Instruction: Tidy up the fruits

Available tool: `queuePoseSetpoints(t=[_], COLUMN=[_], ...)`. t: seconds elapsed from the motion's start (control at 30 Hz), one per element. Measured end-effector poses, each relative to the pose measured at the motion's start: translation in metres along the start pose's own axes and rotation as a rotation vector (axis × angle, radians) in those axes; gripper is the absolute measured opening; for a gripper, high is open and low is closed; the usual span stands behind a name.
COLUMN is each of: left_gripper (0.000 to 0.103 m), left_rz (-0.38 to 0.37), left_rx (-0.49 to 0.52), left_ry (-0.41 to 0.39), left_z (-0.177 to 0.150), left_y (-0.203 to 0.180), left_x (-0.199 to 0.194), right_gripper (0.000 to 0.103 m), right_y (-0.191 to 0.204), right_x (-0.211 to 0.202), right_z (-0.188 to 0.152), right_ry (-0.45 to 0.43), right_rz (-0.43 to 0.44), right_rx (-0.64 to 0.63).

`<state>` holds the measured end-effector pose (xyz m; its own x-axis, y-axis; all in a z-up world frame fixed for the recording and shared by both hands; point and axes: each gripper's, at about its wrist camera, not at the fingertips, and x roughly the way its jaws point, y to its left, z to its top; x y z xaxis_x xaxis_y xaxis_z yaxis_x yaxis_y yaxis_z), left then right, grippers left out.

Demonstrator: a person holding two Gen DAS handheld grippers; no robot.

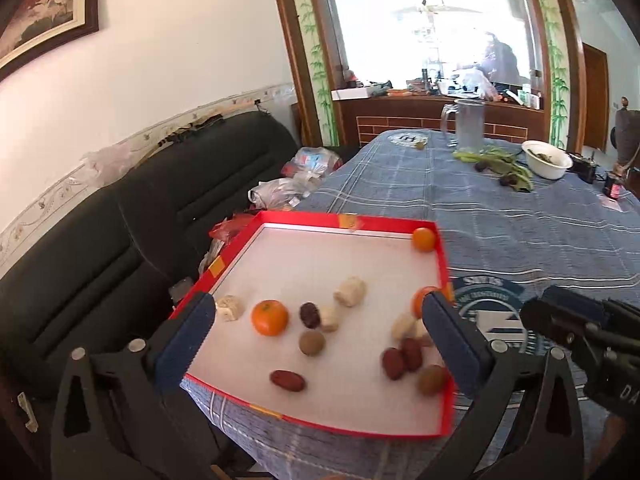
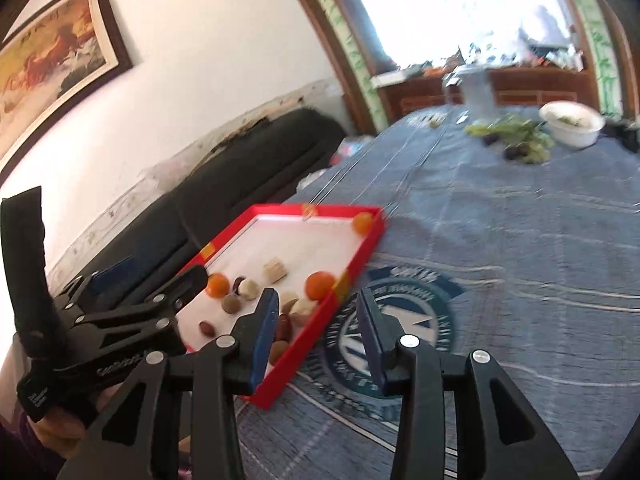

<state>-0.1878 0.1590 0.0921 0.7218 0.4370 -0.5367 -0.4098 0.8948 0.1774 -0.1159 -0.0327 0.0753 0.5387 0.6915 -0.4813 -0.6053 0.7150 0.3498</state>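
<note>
I am hovering both grippers, left point(image 1: 320, 340) and right point(image 2: 316, 332), jaws apart and empty, over the tray point(image 1: 352, 222); next probably picking an orange point(image 1: 269, 317).

My red tray point(image 1: 443, 268), white inside, sits on the table's left edge. Three oranges point(image 1: 269, 317), dark red dates point(image 1: 287, 381), brown round fruits point(image 1: 311, 343) and pale chunks point(image 1: 349, 291) lie scattered loose across it.

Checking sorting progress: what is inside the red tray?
The red tray holds three oranges, red dates, brownish round fruits and pale pieces; the left gripper's fingers hide some.
</note>
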Motion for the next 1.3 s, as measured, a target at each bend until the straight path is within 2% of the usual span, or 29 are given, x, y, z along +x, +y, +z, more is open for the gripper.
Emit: queuePoseSetpoints(t=[0.03,0.13,0.2,0.33,0.53,0.67,0.77,0.93,1.3], left_gripper=[0.103,0.103,0.103,0.103,0.103,0.103,0.103,0.103,0.103], left_rz=[-0.002,-0.034,-0.055,-0.063,-0.059,-0.056,-0.052,-0.045,-0.029], left_rx=[0.01,0.021,0.012,0.012,0.008,-0.016,-0.022,-0.044,-0.069], left_ry=[-0.006,-0.025,-0.039,-0.065,-0.098,-0.109,-0.108,-0.101,-0.09], left_z=[0.001,0.004,0.006,0.007,0.008,0.007,0.005,0.001,-0.006], left_y=[-0.004,-0.01,-0.012,-0.015,-0.013,-0.006,-0.002,0.008,0.023], left_x=[-0.005,-0.02,-0.031,-0.048,-0.062,-0.064,-0.062,-0.057,-0.048], right_gripper=[0.051,0.061,0.065,0.081,0.086,0.09,0.101,0.102,0.102], right_y=[0.002,0.015,0.023,0.032,0.035,0.033,0.034,0.038,0.053], right_x=[-0.01,-0.033,-0.045,-0.064,-0.071,-0.071,-0.071,-0.074,-0.064], right_z=[0.0,-0.003,-0.007,-0.012,-0.013,-0.016,-0.017,-0.017,-0.02], right_ry=[-0.033,-0.126,-0.167,-0.247,-0.307,-0.311,-0.323,-0.361,-0.327], right_rz=[-0.027,-0.11,-0.138,-0.161,-0.207,-0.229,-0.247,-0.277,-0.284], right_rx=[-0.016,-0.104,-0.151,-0.168,-0.155,-0.135,-0.116,-0.111,-0.153])
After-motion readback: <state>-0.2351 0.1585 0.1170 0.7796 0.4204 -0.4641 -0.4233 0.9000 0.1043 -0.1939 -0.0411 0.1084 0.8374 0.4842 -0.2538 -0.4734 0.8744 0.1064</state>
